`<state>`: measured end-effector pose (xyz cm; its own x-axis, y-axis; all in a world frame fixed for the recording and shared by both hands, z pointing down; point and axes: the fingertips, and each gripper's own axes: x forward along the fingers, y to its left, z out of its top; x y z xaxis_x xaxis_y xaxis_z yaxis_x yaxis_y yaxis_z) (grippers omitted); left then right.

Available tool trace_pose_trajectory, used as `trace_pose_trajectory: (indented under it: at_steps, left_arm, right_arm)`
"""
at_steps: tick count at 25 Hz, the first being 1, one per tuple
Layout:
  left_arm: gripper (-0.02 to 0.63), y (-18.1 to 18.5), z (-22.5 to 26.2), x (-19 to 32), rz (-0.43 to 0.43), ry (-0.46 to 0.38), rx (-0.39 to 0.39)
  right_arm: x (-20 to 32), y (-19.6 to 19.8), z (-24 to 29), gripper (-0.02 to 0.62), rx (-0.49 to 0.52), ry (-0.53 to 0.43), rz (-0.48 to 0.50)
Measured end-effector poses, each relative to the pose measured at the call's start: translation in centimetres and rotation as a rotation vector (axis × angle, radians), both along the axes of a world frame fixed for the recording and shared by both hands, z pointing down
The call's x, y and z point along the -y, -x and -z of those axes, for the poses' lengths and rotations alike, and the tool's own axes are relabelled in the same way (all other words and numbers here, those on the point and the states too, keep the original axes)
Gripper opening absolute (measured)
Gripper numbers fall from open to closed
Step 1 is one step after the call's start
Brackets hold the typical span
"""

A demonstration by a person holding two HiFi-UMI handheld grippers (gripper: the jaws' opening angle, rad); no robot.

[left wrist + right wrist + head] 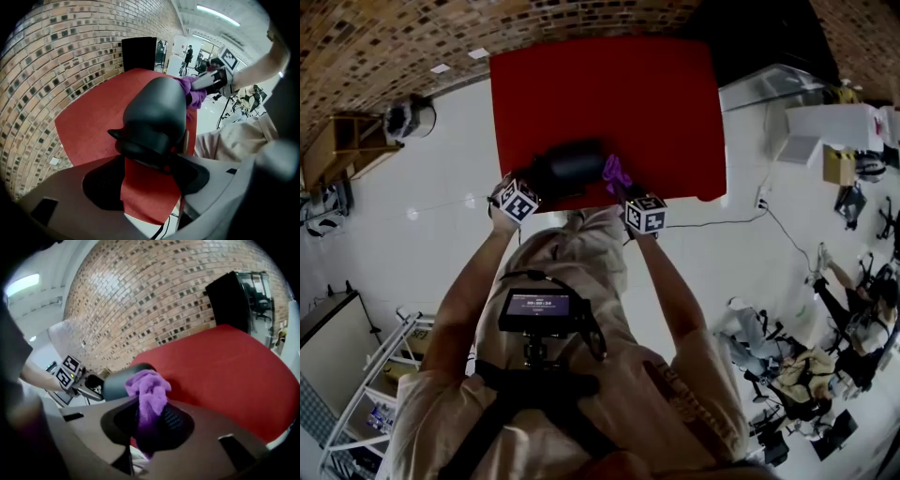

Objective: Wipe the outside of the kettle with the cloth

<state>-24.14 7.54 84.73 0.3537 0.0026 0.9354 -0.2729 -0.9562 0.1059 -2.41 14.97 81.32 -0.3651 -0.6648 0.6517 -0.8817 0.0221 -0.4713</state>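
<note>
A dark grey kettle rests on the red table near its front edge. My left gripper grips the kettle's near end. In the left gripper view the kettle fills the space between the jaws, and both pads touch it. My right gripper is shut on a purple cloth, which sits against the kettle's right side. In the right gripper view the cloth bunches up out of the jaws, just in front of the kettle.
A brick wall and a black panel stand behind the table. A wooden shelf is at the left on the white floor. A cable runs along the floor to the right, towards people at desks.
</note>
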Motion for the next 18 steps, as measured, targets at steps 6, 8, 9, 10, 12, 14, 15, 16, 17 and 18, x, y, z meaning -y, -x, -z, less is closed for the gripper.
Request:
trace_pose_trajectory:
  at_steps: [6,8,9,10,12,14,15,16,17,18]
  left_arm:
    - [0.287,0.1,-0.1,-0.2,-0.007,-0.022,0.004]
    - [0.287,-0.2,0.1,-0.3,-0.025,-0.022,0.003]
    - [0.287,-0.2,0.1,-0.3,-0.033,-0.022,0.006]
    - [0.287,-0.2,0.1,-0.4,-0.040,-0.022,0.010]
    - [0.287,-0.1,0.0,-0.5,-0.042,-0.019,0.014]
    - [0.288,0.1,-0.1,-0.6,-0.035,-0.018,0.022]
    - [0.287,0.2,-0.2,-0.5,-0.032,-0.018,0.024]
    - [0.287,0.2,-0.1,-0.5,-0.032,-0.018,0.022]
    - [0.287,0.1,0.0,-0.5,-0.033,-0.017,0.017]
    - [0.288,0.0,0.1,-0.5,-0.034,-0.017,0.013]
  right_arm:
    - [6.1,14.4,9.6,0.081,-0.086,-0.211,0.372]
    - [6.6,18.7,7.9,0.083,-0.148,-0.170,0.485]
    - [6.6,19.6,6.6,0.083,-0.178,-0.135,0.511]
    - [6.4,19.5,5.5,0.083,-0.205,-0.100,0.514]
    - [5.8,16.6,4.2,0.081,-0.239,-0.047,0.460]
    - [4.7,11.2,3.4,0.080,-0.232,-0.009,0.346]
    - [4.1,8.1,2.9,0.080,-0.215,0.012,0.281]
    - [3.3,5.1,2.2,0.080,-0.198,0.039,0.218]
    - [2.4,2.2,1.3,0.081,-0.192,0.075,0.159]
    - [1.6,-0.3,0.3,0.078,-0.198,0.116,0.107]
